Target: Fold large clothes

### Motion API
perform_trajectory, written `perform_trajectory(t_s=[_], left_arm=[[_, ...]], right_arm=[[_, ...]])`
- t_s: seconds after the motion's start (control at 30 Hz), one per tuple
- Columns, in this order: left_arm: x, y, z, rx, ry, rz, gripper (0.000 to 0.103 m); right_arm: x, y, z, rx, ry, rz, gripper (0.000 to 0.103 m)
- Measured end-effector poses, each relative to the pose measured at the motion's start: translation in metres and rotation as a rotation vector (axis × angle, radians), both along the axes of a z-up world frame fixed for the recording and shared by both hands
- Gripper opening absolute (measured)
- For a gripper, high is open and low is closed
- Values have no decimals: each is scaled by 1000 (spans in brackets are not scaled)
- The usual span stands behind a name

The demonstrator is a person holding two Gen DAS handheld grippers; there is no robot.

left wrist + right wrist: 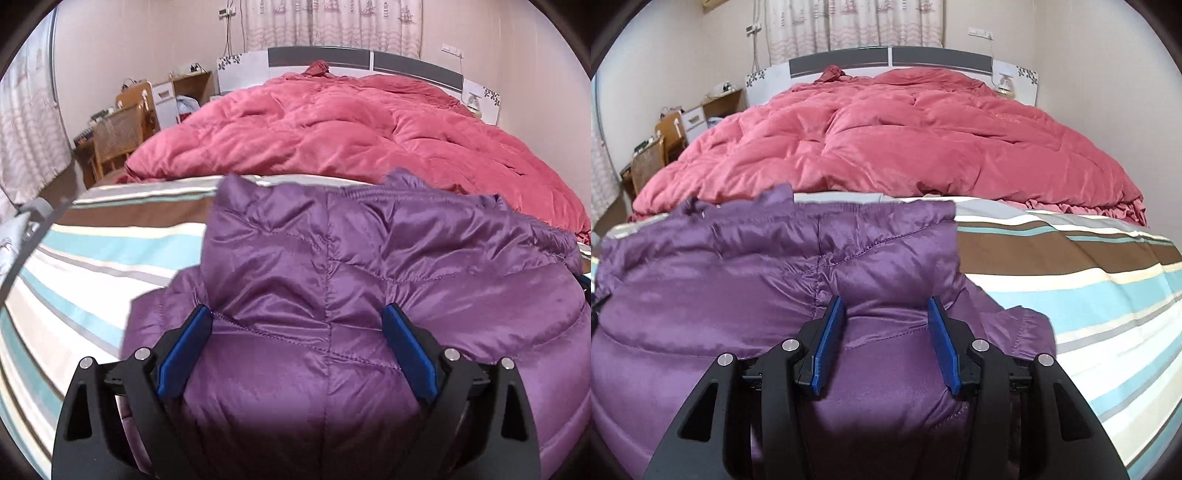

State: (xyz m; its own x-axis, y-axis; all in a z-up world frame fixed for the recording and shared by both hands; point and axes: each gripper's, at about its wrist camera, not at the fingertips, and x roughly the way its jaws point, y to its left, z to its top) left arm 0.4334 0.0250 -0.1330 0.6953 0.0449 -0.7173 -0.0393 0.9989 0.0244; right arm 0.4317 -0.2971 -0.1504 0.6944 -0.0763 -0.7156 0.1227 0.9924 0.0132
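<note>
- Purple down jacket point(332, 295) fills the lower frame on the striped bedsheet point(92, 266): likely light, puffy, slippery; best pinched along quilted seams.
- Left gripper point(297, 350) spread wide, released.
- Right gripper point(886, 343) half-parted around a bulge; whether it is gripping is unclear.

Purple quilted puffer jacket point(332, 280), shiny fabric with stitched channels, folded into a puffy bundle, lying on a striped bedsheet point(92, 266) at the near end of the bed, a flat purple edge point(1015, 325) sticking out underneath
</note>
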Motion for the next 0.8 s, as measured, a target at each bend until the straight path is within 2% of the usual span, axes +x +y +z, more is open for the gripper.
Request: perform_trajectory(t_s=[0.23, 0.47, 0.57, 0.67, 0.8], left_arm=[[4, 9, -9, -67, 9, 9, 95], [-40, 24, 6, -84, -39, 85, 96], [-63, 46, 8, -125, -58, 154, 96], [-86, 66, 3, -171, -39, 217, 96], [-112, 76, -6, -249, -23, 237, 95]], right_arm=[[6, -1, -9, -2, 13, -2, 47], [1, 0, -1, -11, 16, 9, 47], [-14, 3, 13, 9, -4, 31, 47], [-38, 13, 30, 51, -39, 73, 47], [-71, 33, 47, 87, -75, 144, 47]])
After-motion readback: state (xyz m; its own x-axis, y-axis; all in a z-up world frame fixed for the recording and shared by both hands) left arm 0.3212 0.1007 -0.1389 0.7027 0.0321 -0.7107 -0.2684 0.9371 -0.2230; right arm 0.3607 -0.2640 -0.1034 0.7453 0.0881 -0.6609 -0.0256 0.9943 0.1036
